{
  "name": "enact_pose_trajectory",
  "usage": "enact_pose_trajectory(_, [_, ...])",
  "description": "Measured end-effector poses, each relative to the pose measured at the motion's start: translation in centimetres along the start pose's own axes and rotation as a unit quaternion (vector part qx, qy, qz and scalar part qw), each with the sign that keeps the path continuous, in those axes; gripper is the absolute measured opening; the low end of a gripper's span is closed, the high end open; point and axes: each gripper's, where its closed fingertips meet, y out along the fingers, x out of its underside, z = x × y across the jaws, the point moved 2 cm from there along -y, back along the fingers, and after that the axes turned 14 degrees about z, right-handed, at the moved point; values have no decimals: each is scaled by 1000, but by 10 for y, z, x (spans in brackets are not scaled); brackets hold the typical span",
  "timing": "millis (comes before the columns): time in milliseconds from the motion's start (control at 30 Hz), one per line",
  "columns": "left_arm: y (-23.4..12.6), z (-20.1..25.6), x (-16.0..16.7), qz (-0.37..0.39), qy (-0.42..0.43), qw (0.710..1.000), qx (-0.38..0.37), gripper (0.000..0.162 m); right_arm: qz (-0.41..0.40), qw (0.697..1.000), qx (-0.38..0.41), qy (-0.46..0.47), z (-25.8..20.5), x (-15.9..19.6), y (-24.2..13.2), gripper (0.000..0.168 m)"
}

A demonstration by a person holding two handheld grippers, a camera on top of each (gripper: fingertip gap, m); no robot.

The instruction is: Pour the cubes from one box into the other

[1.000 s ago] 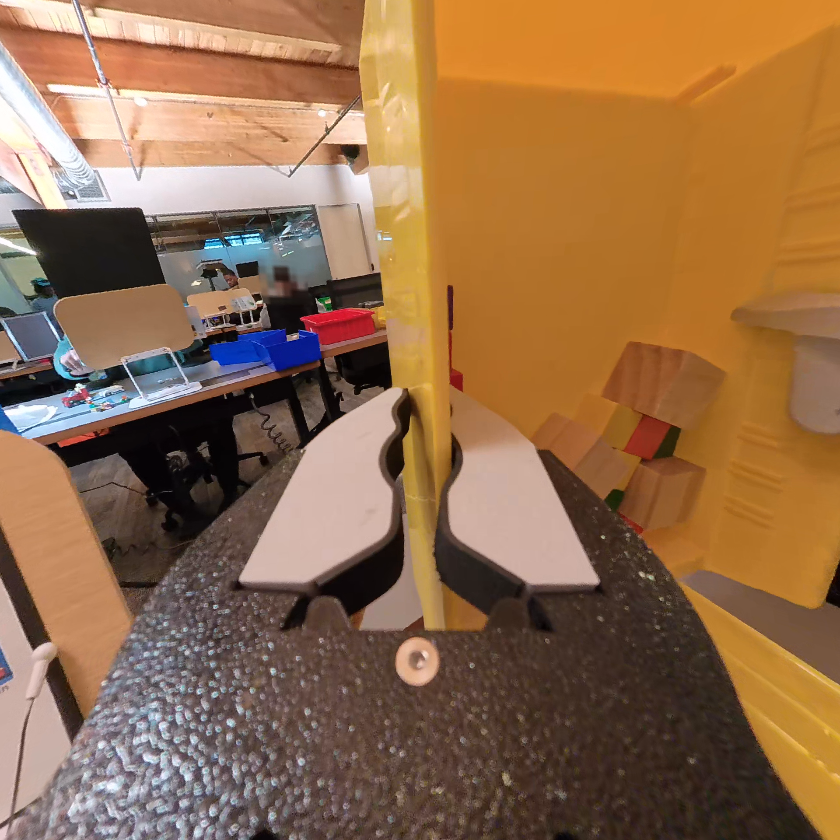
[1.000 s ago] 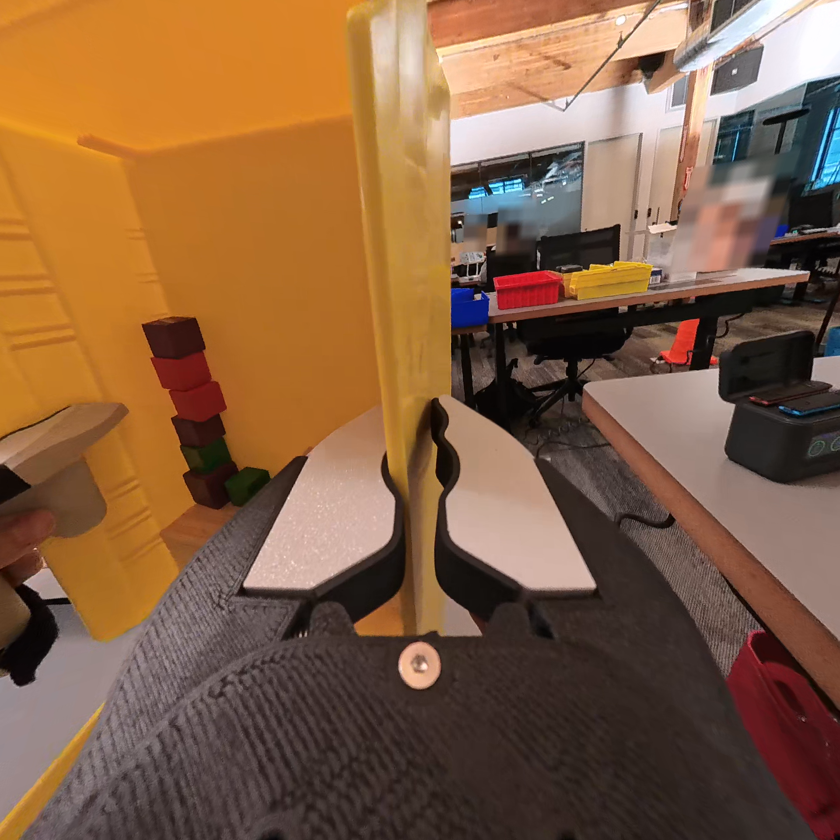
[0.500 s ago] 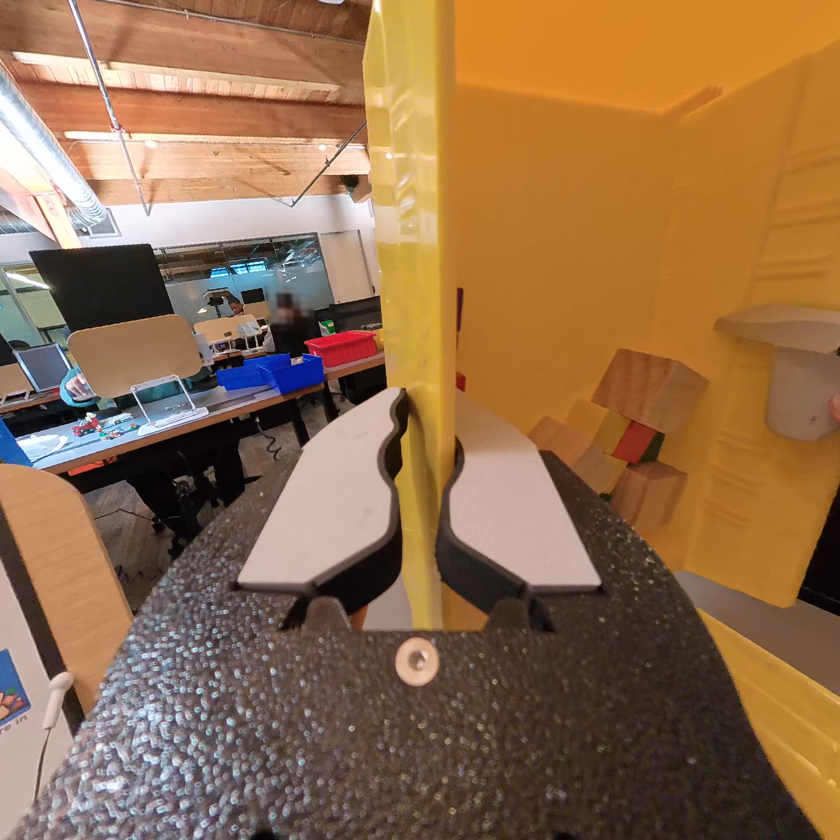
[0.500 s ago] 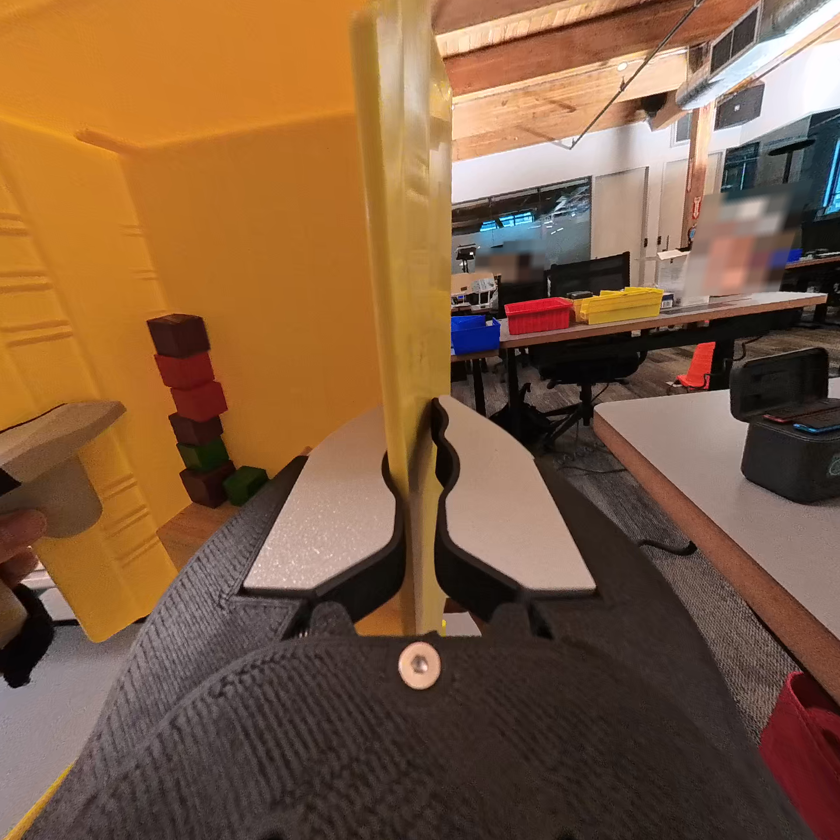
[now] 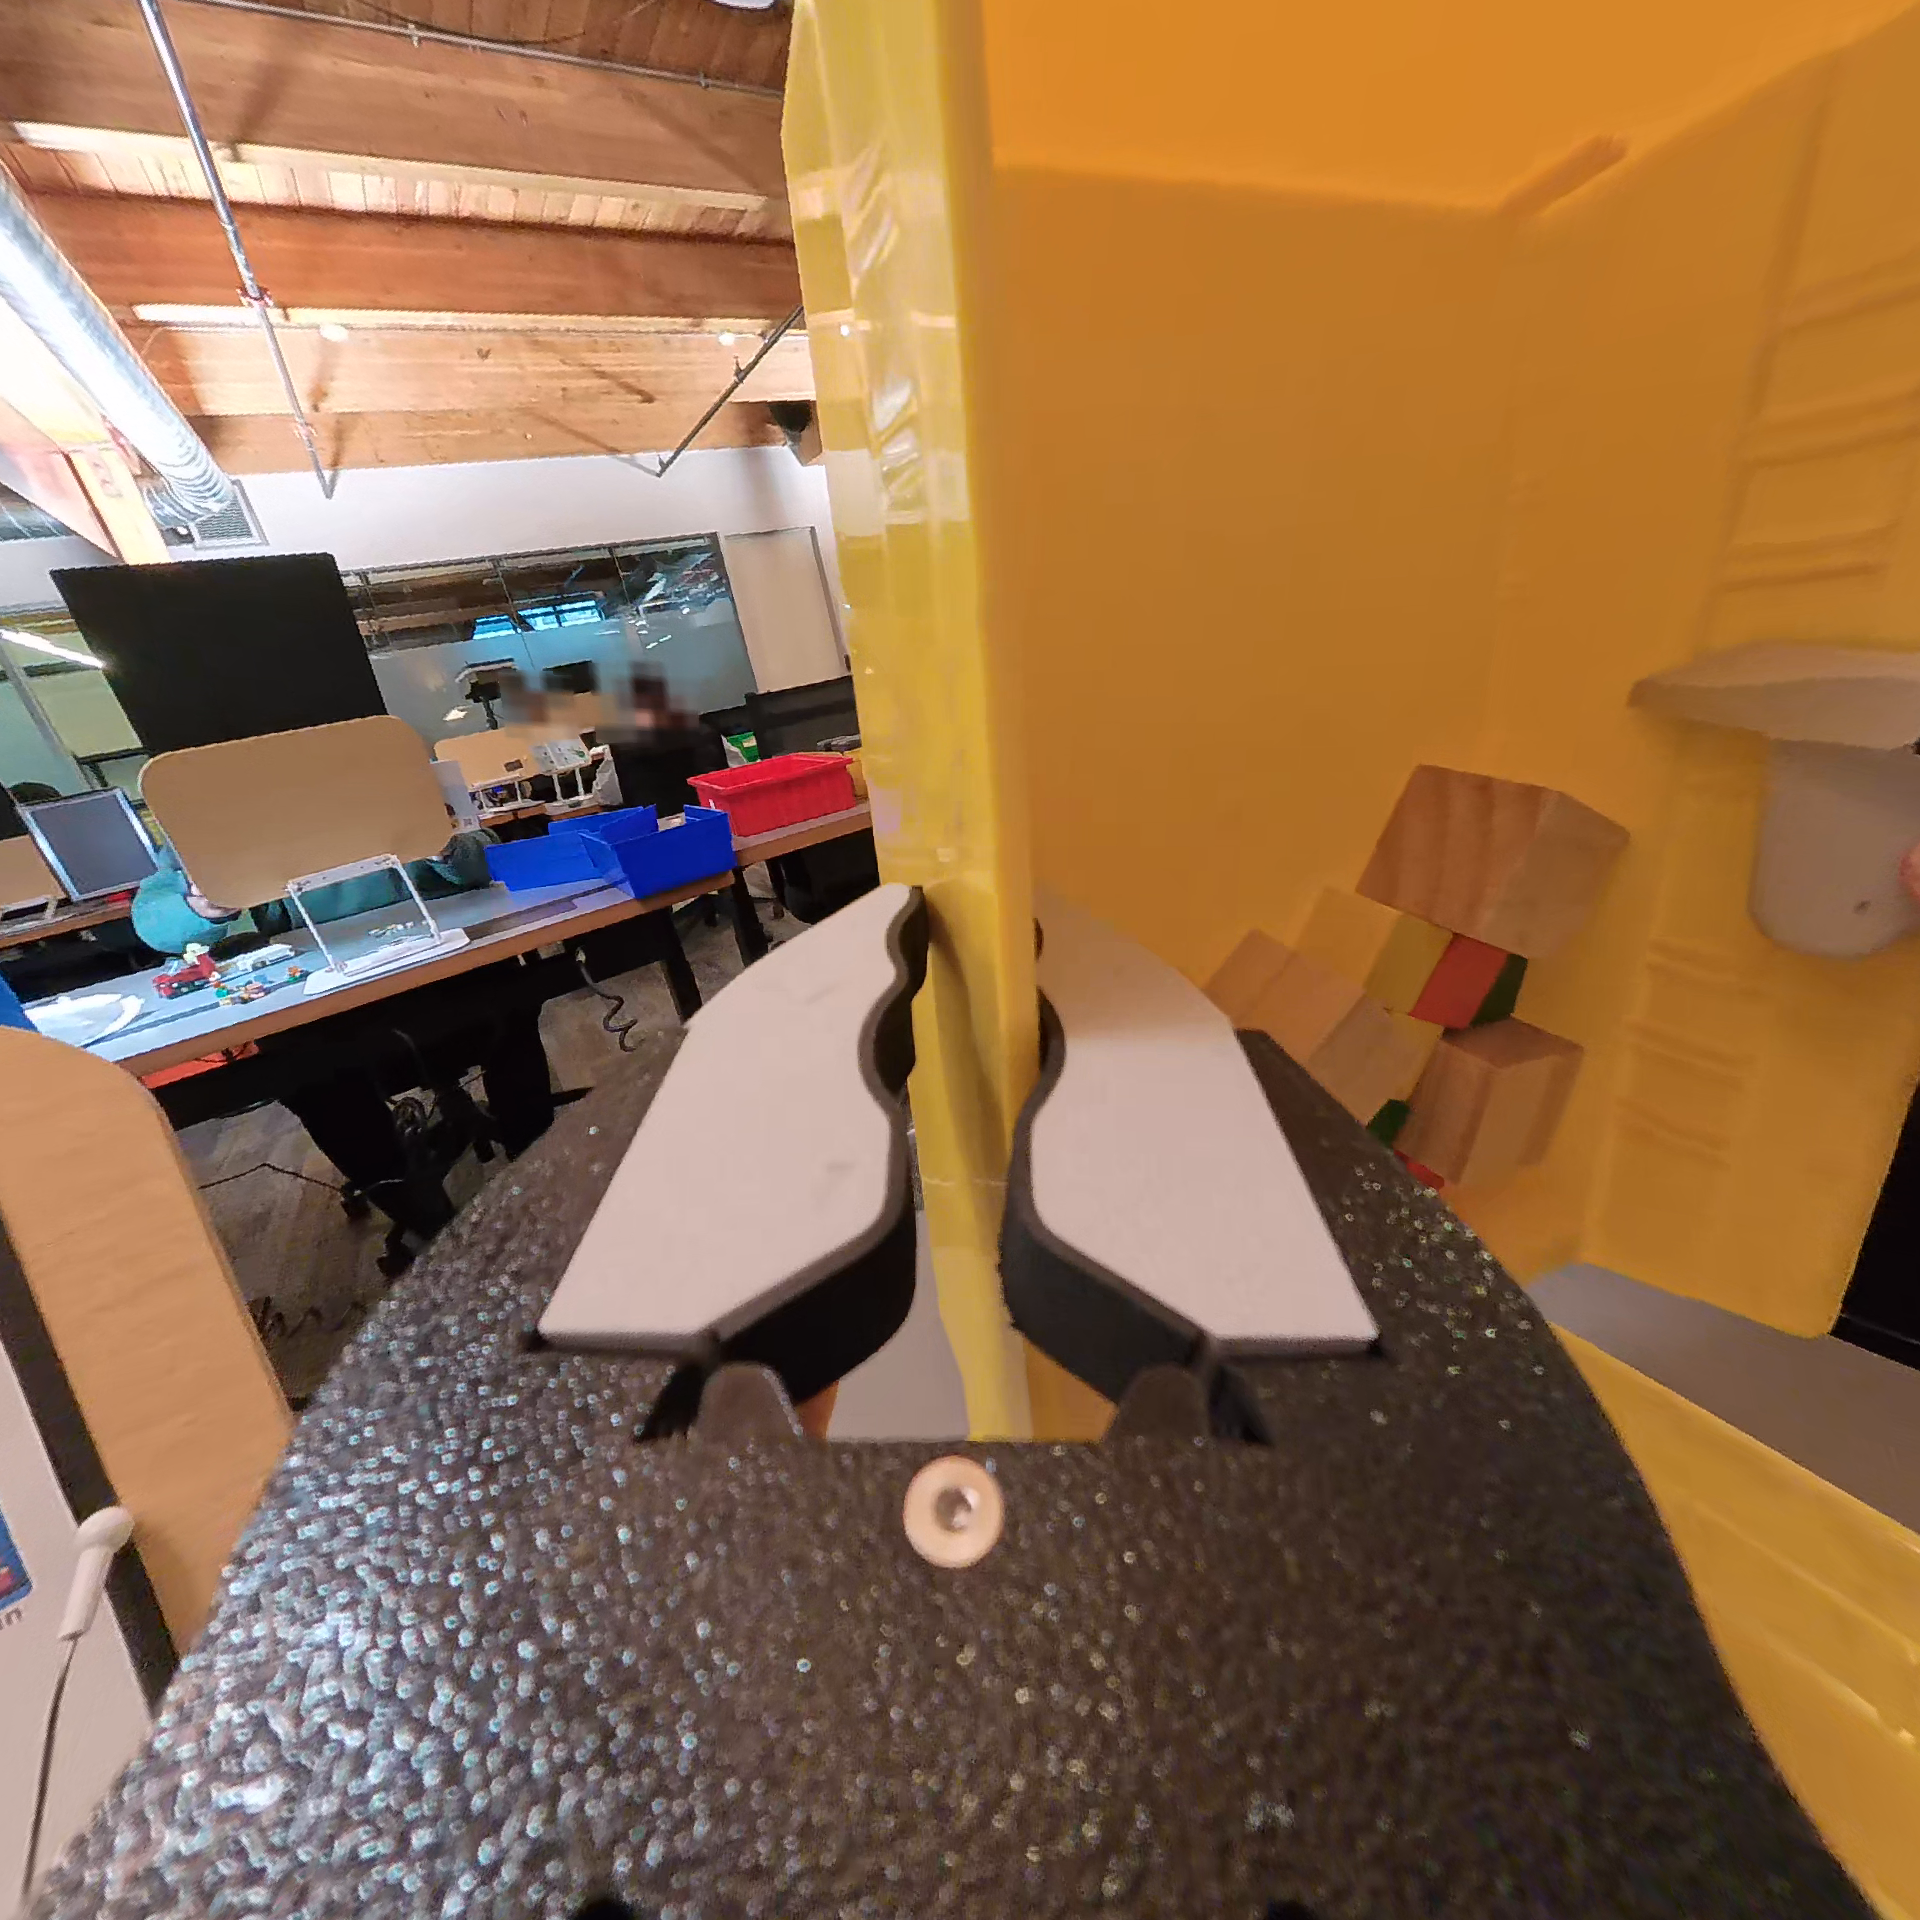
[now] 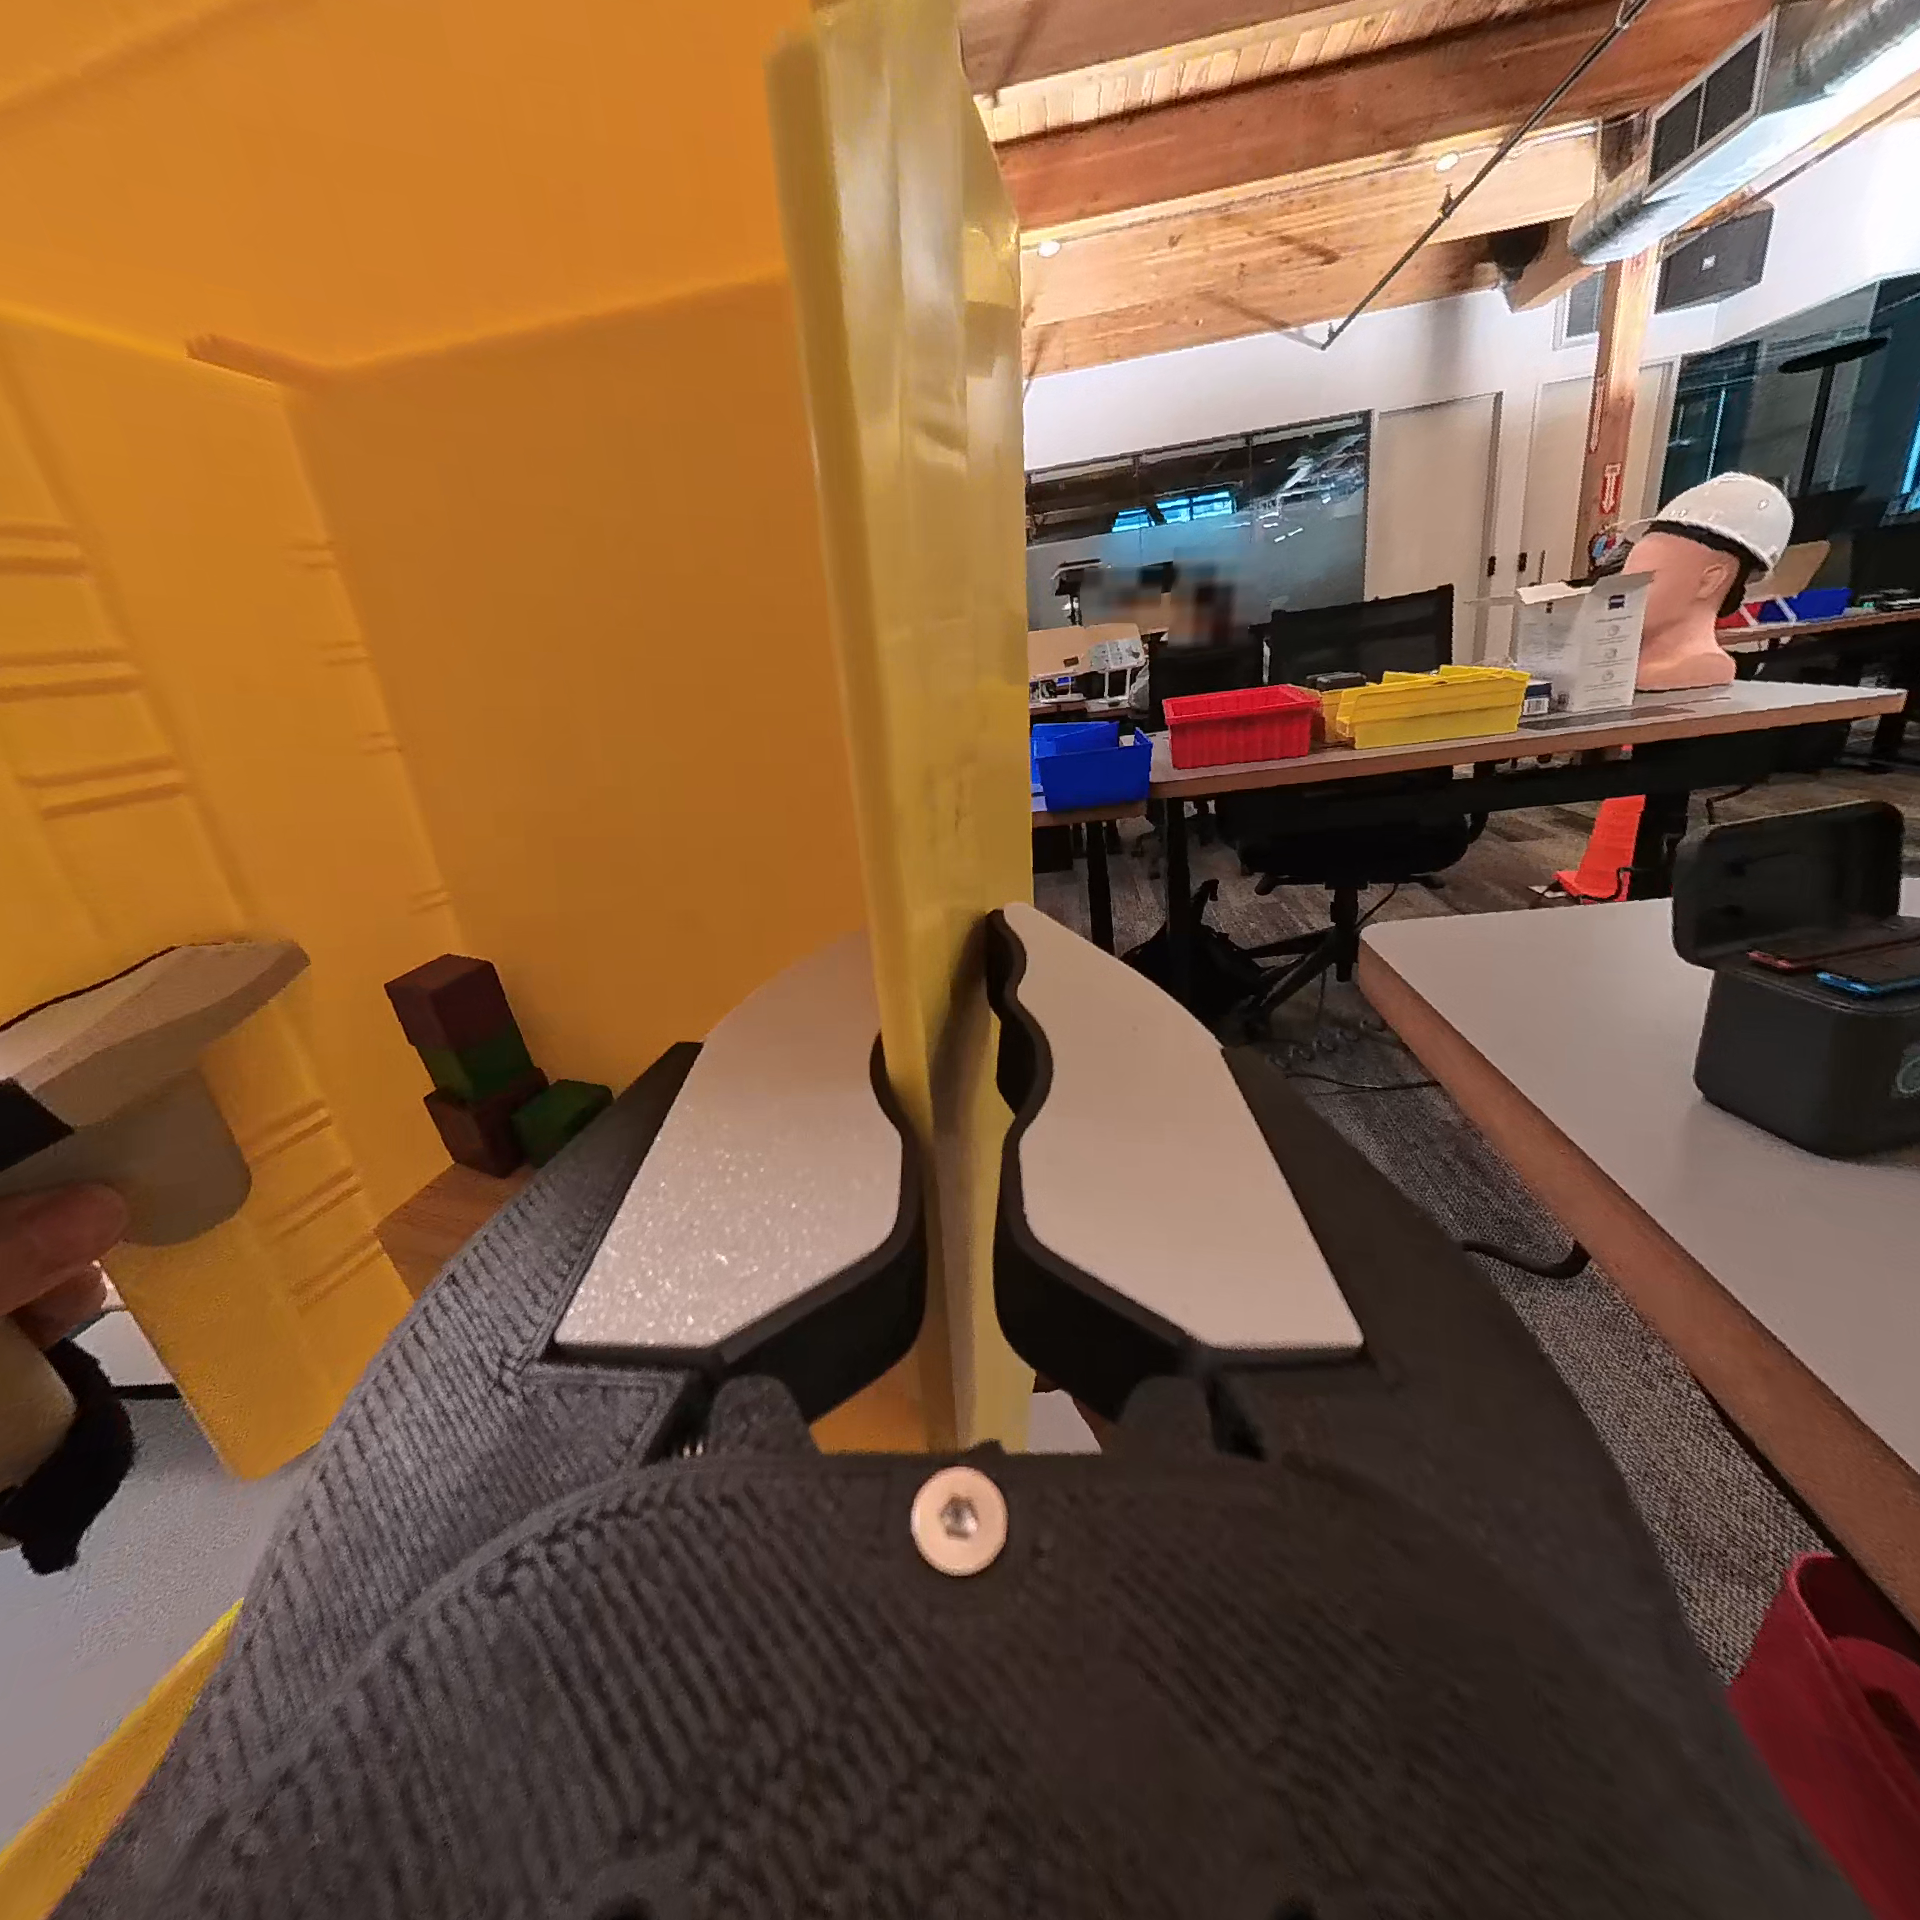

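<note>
A: Where are the small coloured and bare wooden cubes (image 5: 1475,966)?

B: Bunched in the far corner of the tipped yellow plastic box (image 5: 1247,623), beyond the fingertips.

A: Grip?

B: Left gripper (image 5: 961,1081) and right gripper (image 6: 951,1081) each clenched on opposite side walls — likely to steady the tilt. Second yellow box's rim (image 5: 1766,1558) sits below, probably to catch cubes.

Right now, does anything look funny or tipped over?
Yes. The yellow box is tipped up on end, pinched at its walls by the left tool and right tool. The cubes have slid into a jumbled heap in its lower corner instead of lying flat.
</note>
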Motion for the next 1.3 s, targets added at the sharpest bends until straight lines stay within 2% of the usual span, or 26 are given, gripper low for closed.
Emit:
enact_pose_trajectory(267, [-1, -1, -6, 30, -2, 1000, -1, 14, 39, 999, -16, -4, -4, -9, 3, 9])
enact_pose_trajectory(967, [-3, -7, -3, 29, 3, 1000, 3, 16, 38, 998, -40, -9, -11, -12, 12, 10])
enact_pose_trajectory(1300, [-16, -10, -11, 35, 18, 999, 2, 18, 46, 997, -56, -15, -23, -18, 8, 11])
